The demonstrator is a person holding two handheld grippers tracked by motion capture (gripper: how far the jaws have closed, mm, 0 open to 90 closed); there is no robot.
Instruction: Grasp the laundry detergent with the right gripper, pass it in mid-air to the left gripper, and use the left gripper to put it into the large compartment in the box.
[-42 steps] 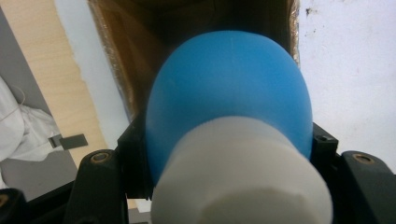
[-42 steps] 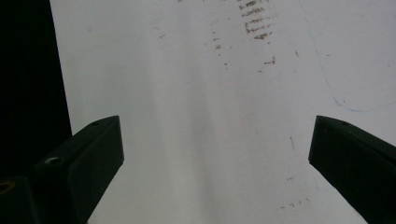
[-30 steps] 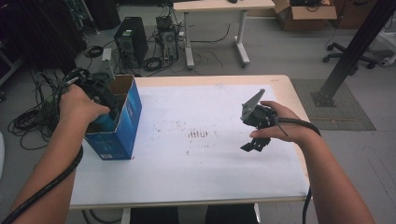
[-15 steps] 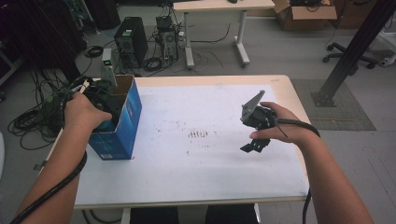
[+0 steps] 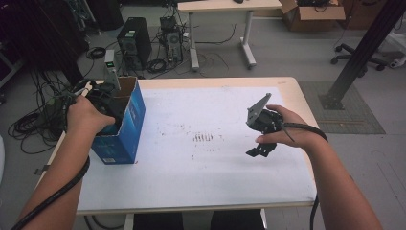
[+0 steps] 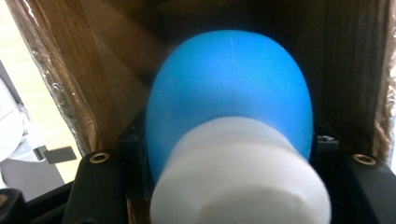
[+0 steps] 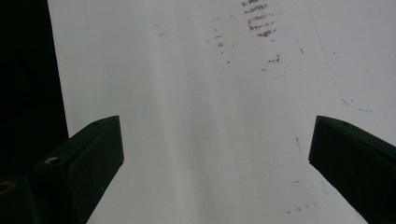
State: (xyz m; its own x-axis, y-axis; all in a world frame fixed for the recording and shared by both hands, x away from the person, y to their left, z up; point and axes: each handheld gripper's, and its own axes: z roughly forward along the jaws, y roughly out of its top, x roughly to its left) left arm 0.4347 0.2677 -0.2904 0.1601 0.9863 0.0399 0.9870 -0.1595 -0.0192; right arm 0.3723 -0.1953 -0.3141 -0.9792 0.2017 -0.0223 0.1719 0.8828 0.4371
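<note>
Left gripper (image 5: 103, 103) inside open blue carton (image 5: 125, 129) at desk (image 5: 210, 182) left edge, fingers clamped on blue-and-white bottle (image 6: 231, 121). Bottle not yet out or released. Right gripper (image 7: 217, 163) idle above desk, fingers wide, empty.

box (image 5: 125, 128): blue outside, brown cardboard inside
object in my left jaws (image 6: 231, 98): bright blue rounded body, white cap end
my jaws: black
table (image 5: 210, 167): white top, brownish scuff marks, pale wood edge
my cables: black
</note>
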